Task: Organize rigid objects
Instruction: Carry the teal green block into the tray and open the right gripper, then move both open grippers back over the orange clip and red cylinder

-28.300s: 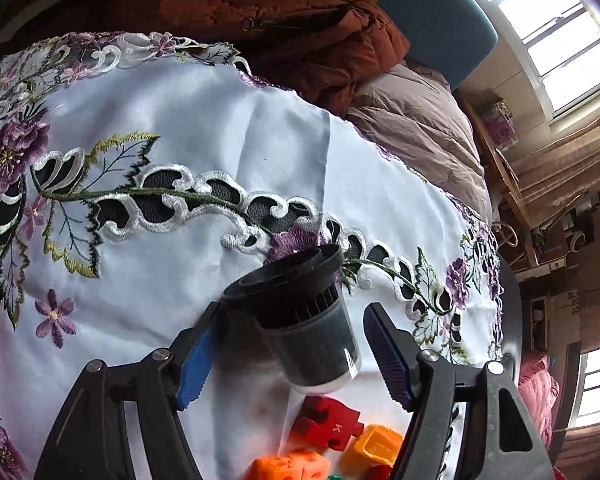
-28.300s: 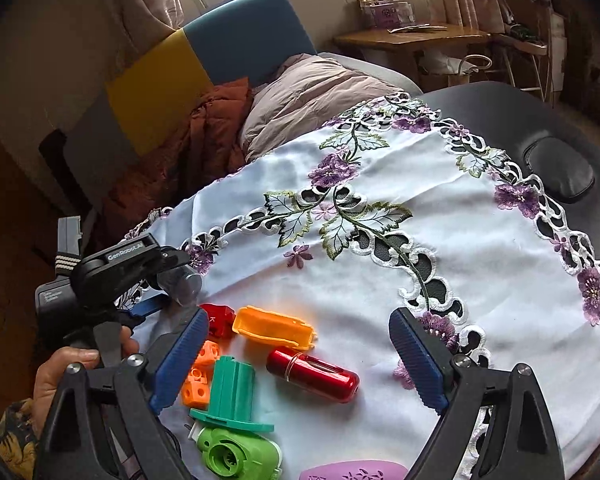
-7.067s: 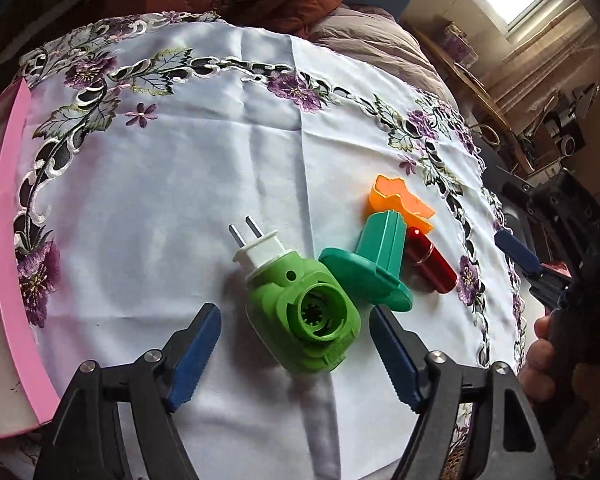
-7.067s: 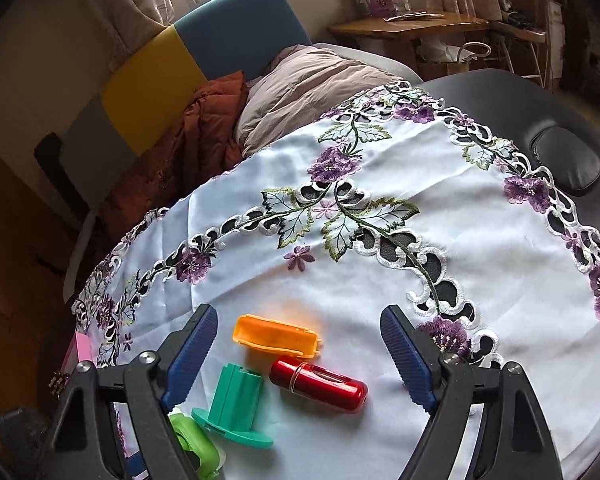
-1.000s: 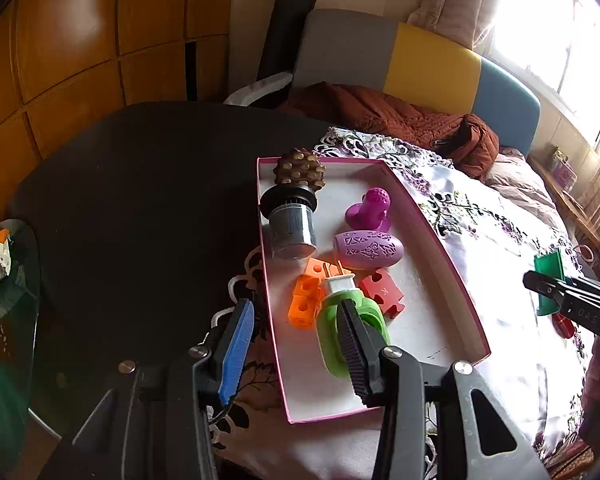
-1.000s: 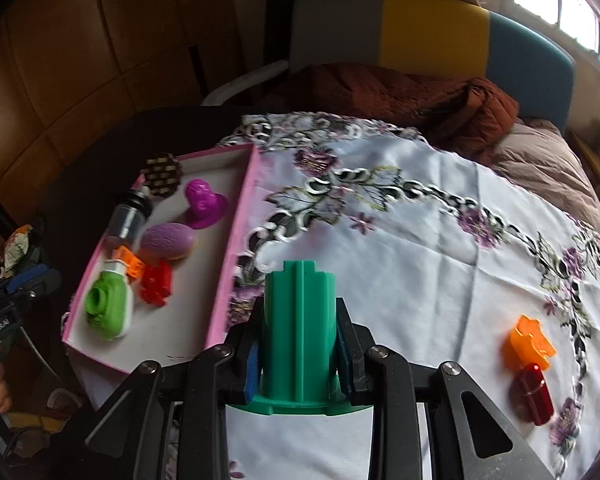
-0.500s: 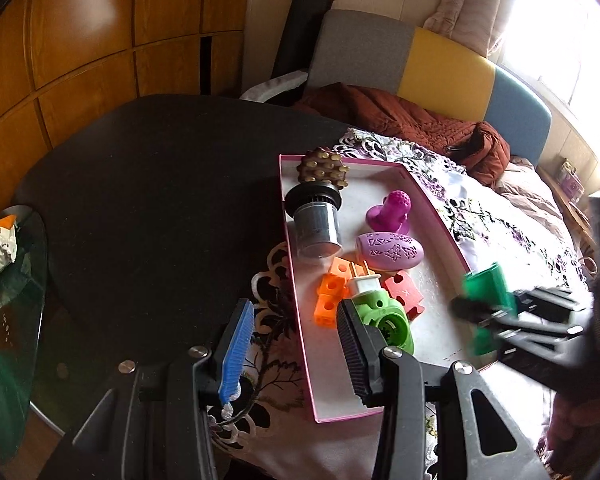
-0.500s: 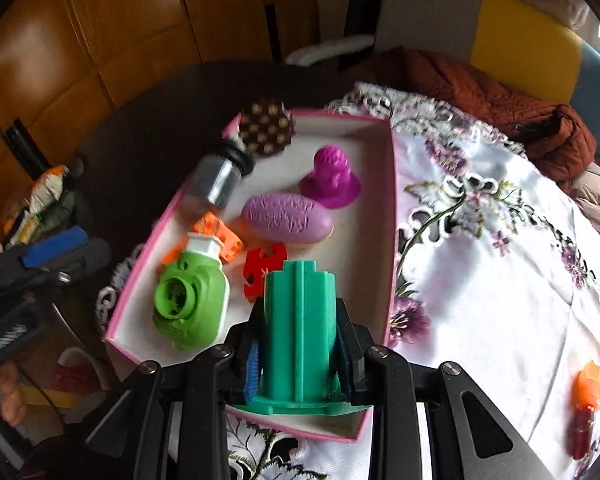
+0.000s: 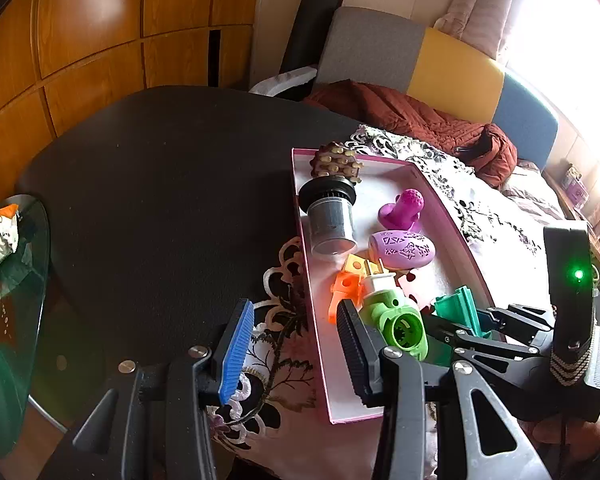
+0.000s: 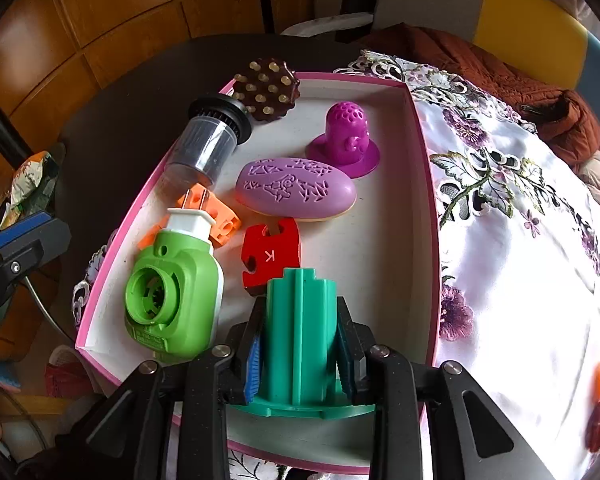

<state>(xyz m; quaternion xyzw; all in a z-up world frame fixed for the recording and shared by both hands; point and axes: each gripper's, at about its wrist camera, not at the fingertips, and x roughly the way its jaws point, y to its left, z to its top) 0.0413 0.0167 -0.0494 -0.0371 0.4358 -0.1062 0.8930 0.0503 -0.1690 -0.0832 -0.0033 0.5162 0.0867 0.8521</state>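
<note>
Pink tray [image 10: 418, 168] beneath green spool [image 10: 300, 332], between right tool [image 10: 300, 354] pads.

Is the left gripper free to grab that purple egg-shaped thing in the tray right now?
Probably yes: the left gripper is open and empty, and the purple egg-shaped piece lies uncovered, though the green plug sits nearer.

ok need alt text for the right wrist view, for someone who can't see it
The right gripper clamps a teal flanged plastic piece over the near end of a pink-rimmed tray. The tray holds a green plug-in device, red puzzle piece, orange blocks, purple oval, purple dome, clear cup and brown studded disc.
</note>
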